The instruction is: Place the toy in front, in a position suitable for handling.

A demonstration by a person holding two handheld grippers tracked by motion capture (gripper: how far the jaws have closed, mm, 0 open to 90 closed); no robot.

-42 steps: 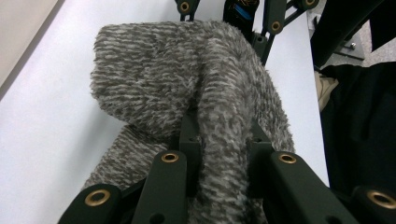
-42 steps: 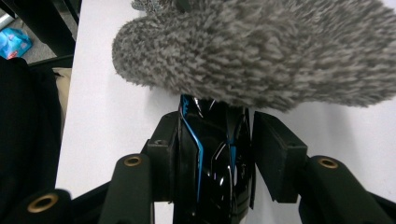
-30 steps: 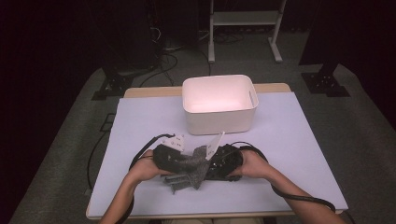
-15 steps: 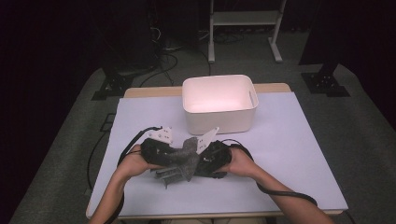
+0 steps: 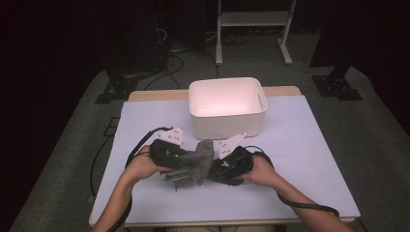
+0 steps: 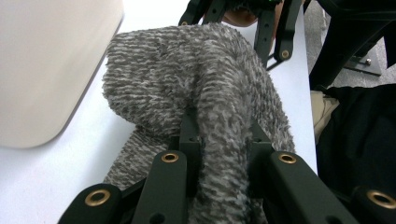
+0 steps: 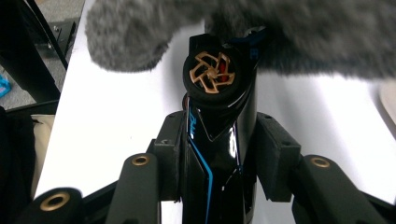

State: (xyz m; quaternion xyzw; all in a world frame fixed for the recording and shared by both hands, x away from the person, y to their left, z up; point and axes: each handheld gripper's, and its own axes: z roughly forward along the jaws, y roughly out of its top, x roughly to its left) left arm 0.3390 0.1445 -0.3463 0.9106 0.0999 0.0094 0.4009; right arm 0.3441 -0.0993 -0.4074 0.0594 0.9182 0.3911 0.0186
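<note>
A: What sat on the desk (image 5: 309, 159), container-wise?

B: One white bin (image 5: 227, 106), at about twelve o'clock from the hands, just beyond them. Its inside looked bare and pale, nothing lying in it that I could make out.

A: And the tongs?

B: The left tongs (image 5: 186, 169) were clenched on a grey sock (image 5: 202, 157); in the left gripper view the knit (image 6: 196, 93) was bunched between the jaws and draped over them. The right tongs (image 5: 215, 170) were grasping a glossy black gadget (image 7: 217, 116) with a blue line and a gold pinwheel on its round end, the pads pressed to its sides.

A: Where was the sock?

B: Between the two hands, above the desk near its front edge, at about six o'clock from the bin. In the right gripper view the sock (image 7: 303, 32) hung fuzzy just over the gadget's round end, touching or nearly so; I could not tell which.

A: Was the bin touched?

B: No, it stood apart from both tongs.
</note>
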